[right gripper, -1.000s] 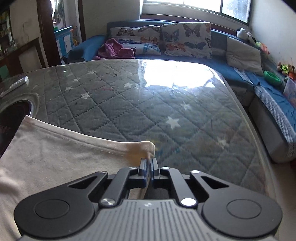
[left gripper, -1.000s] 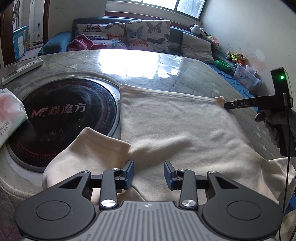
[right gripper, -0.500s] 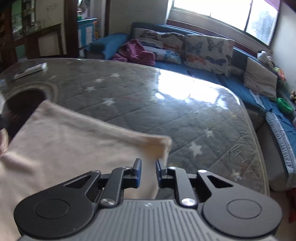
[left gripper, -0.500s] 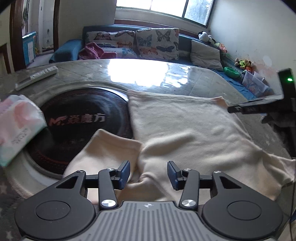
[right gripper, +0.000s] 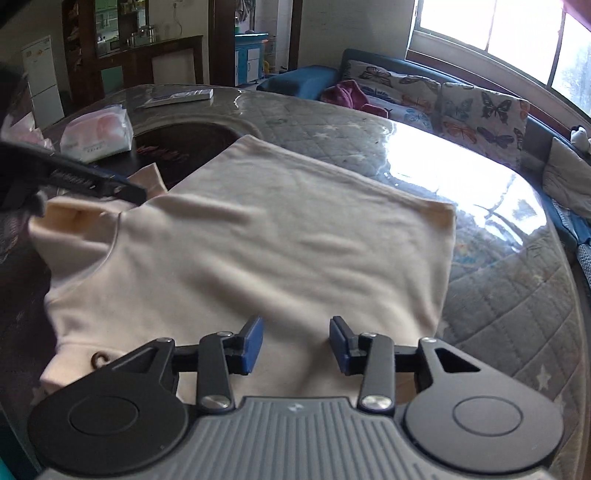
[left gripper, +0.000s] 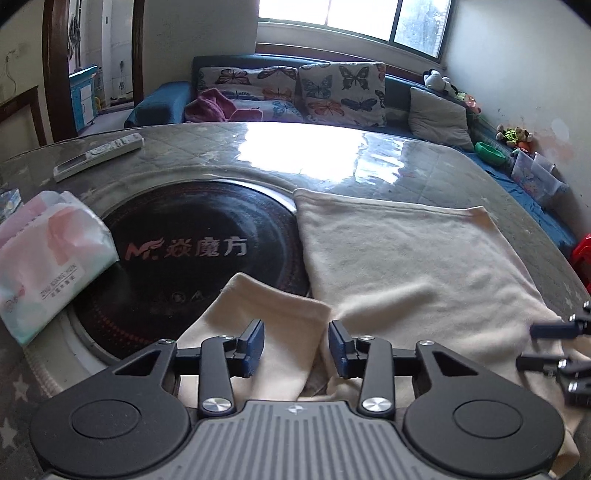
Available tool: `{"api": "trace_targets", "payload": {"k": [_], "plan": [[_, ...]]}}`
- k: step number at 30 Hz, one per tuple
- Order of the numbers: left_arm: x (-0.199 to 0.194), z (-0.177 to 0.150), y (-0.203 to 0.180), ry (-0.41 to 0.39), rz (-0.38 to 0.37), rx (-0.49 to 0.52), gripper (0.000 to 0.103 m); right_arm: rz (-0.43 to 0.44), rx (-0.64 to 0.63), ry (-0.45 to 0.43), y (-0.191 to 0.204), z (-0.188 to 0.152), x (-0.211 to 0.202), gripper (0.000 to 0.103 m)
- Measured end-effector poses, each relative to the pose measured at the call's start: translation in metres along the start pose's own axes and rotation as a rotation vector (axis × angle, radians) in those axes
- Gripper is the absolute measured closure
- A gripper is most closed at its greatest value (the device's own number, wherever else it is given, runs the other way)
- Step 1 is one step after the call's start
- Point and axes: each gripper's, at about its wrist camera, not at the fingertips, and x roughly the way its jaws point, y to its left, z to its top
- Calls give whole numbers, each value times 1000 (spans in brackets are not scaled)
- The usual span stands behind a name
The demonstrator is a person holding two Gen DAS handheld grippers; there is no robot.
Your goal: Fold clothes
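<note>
The left gripper [left gripper: 296, 349] had its jaws spread wide with nothing between them, hanging just above one sleeve [left gripper: 266, 314] of the cream shirt [left gripper: 406, 266]. The right gripper [right gripper: 295, 345] likewise stood with jaws wide apart and empty, poised over the near part of the same shirt [right gripper: 277, 251], close to its right-hand edge. The shirt lay spread flat on the round tabletop [right gripper: 498, 266], which was covered in grey quilted padding with stars under a glossy sheet; its straight hem pointed toward the sofa [left gripper: 170, 107]. In the left wrist view the sleeve reached onto the dark round cooktop [left gripper: 184, 251] set into the tabletop, and the right gripper's fingers [left gripper: 546, 330] showed at the right margin. A soft pack of tissues [left gripper: 44, 254] rested at the cooktop's left rim, and a white remote control [left gripper: 98, 155] lay farther back. Butterfly-print cushions [left gripper: 343, 92] and a crumpled magenta garment [left gripper: 212, 107] sat on the sofa beneath the window [left gripper: 354, 18].
</note>
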Motion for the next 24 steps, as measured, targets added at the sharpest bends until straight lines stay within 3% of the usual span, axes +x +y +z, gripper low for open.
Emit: {"api": "trace_targets", "payload": {"k": [6, 8, 10, 17, 24], "plan": [[17, 3, -7, 1, 21, -7, 62, -10, 23, -16, 1, -4, -1, 60], [19, 4, -7, -8, 25, -7, 69, -14, 29, -17, -1, -4, -1, 56], [16, 4, -2, -13, 9, -30, 93, -19, 34, -19, -2, -5, -1, 54], [-29, 5, 29, -121, 14, -130, 97, -34, 39, -23, -1, -5, 0, 53], [-98, -6, 75, -251, 87, -240, 97, -55, 63, -32, -2, -7, 2, 44]]}}
